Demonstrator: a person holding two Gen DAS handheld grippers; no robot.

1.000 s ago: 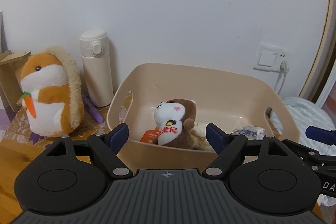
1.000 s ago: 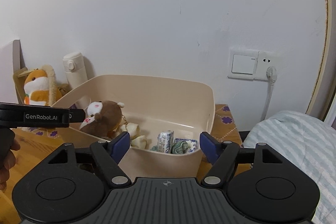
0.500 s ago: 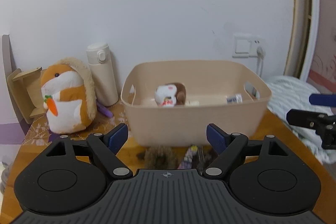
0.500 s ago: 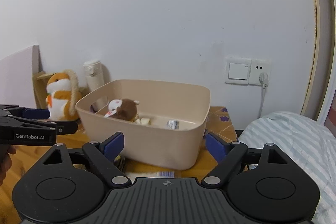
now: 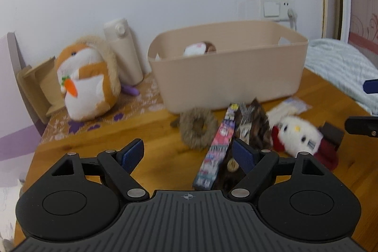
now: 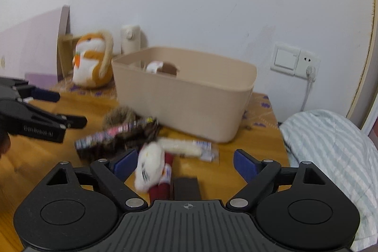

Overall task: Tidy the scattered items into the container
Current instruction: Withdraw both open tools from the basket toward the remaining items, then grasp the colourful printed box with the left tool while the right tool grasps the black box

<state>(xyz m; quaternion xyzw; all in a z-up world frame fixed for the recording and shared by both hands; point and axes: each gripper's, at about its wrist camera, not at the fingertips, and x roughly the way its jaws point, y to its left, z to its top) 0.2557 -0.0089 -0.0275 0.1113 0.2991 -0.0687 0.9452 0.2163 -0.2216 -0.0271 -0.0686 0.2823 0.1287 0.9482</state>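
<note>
White wall backs the wooden table, where the beige plastic container sits upper centre with a brown plush already inside. Scattered items lie in front of it: a furry brown ring, a long colourful printed packet, and a white plush cat in red. The plush looks light and soft, best pinched across its body. The left gripper is open and empty; the right gripper is opening around the plush, pads not pressing.

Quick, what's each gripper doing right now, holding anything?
Left gripper: jaws open, holding nothing.
Right gripper: jaws opening, nothing gripped; the white plush toy lies loose between them.
</note>
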